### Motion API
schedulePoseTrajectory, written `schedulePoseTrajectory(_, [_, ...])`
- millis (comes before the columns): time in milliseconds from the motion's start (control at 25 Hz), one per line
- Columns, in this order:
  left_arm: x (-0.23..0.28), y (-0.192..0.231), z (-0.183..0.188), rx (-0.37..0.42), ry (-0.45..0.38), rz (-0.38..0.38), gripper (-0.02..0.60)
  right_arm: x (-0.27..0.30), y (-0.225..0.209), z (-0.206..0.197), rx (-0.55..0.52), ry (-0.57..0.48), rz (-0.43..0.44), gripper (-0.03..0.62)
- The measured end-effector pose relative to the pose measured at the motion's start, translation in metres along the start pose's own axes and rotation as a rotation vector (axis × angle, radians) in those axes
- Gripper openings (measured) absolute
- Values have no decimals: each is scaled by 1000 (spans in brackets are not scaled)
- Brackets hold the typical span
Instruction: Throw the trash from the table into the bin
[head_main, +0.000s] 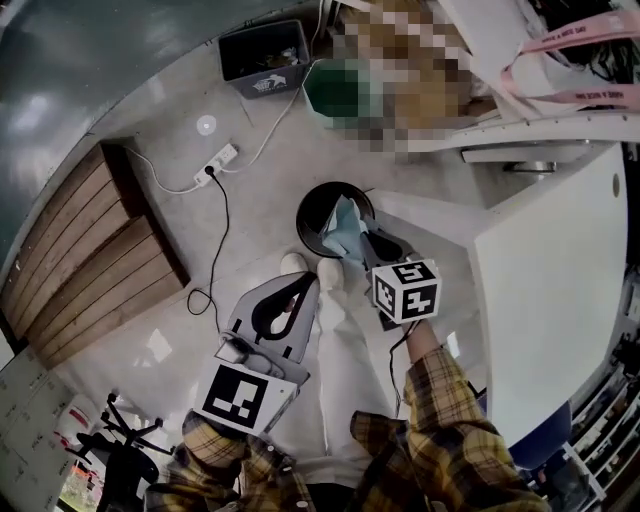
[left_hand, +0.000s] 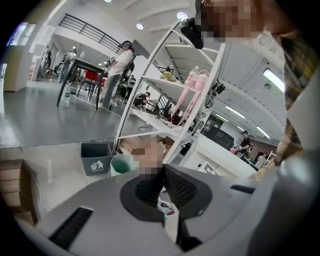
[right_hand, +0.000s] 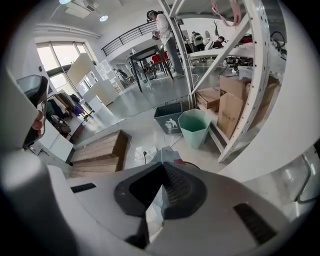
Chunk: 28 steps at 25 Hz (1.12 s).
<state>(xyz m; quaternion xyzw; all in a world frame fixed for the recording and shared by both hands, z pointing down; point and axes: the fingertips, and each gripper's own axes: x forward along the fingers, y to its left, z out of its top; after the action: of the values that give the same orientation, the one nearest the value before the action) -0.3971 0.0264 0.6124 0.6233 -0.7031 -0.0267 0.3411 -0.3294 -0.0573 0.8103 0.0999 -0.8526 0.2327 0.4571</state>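
The left gripper (left_hand: 161, 173) had its jaws together; a grey bin (left_hand: 96, 158) and a green bin (left_hand: 121, 163) stood at nine o'clock.

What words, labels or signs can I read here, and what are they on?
No word reads clearly.
On the square grey plastic bin: white litter pictogram; caption beneath too small.
On the pink straps: dark print, blurred.
On the brown cardboard box: faint print, unreadable.
On the white scrap in the left tongs: red marks, too small.
On the two white cubes: black square patterns, no letters.
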Motion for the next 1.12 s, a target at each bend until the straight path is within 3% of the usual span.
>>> schedulePoseTrajectory(200, [34, 27, -50, -45, 21, 43, 8, 57, -18, -46, 45, 44, -23, -2])
schedulePoseTrajectory(560, [90, 66, -146, -34, 158, 47, 8, 138, -51, -93, 66, 40, -37, -2])
schedulePoseTrajectory(760, [99, 90, -191, -67, 213, 68, 8, 172, -70, -118, 65, 89, -60, -1])
schedulePoseTrajectory(1120, [99, 99, -218, -121, 259, 83, 8, 197, -72, -138, 94, 157, -43, 2])
